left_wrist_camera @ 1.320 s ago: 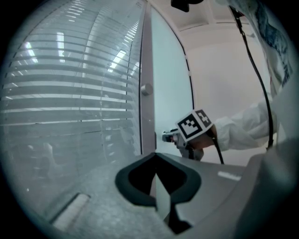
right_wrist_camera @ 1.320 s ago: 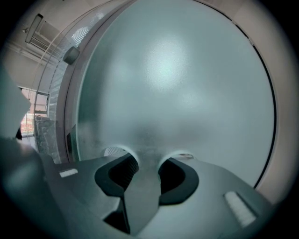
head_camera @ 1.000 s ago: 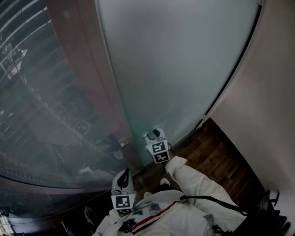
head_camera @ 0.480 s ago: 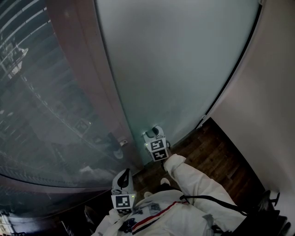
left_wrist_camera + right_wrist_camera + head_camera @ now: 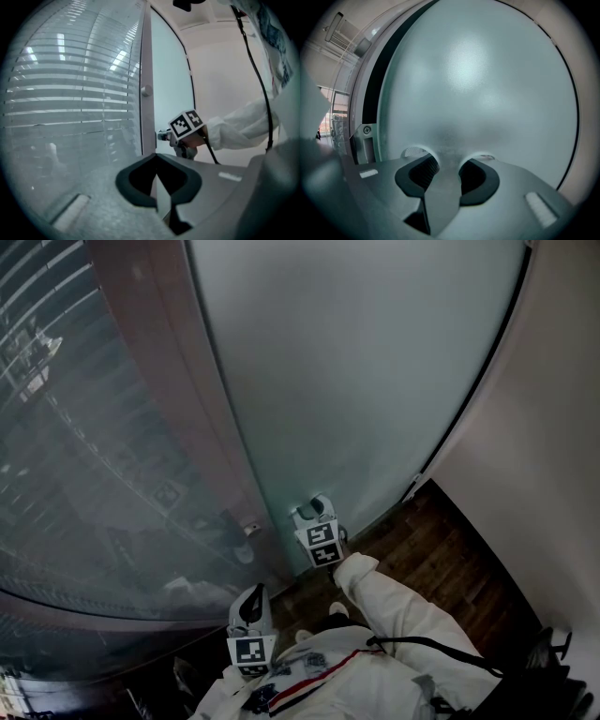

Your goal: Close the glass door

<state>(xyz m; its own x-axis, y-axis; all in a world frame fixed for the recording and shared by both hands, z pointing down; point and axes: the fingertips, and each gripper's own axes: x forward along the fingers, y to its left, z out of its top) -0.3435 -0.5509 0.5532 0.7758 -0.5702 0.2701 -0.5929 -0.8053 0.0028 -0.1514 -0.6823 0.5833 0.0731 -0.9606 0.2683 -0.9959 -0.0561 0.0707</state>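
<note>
Glass door (image 5: pixel 356 381) almost shut, dark sliver (image 5: pixel 370 93) seemingly left at frame (image 5: pixel 178 399); right gripper (image 5: pixel 450 159) fingers (image 5: pixel 423 171) half-open against glass, left gripper (image 5: pixel 157 159) shut, both empty.

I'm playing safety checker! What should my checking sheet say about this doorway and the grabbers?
Surface: dark wooden floor.
Job's things: frosted glass door next to a brown frame; a dark strip shows at its edge, so I cannot tell if it is fully shut.
Clutter: nothing seen.
Grippers: right gripper, jaws apart, nothing between them, tips at the door; left gripper, jaws together, empty, low near the person's body.
Cables: black cable runs down past the white sleeve.
Surroundings: glass wall with blinds on the left, white wall on the right.
</note>
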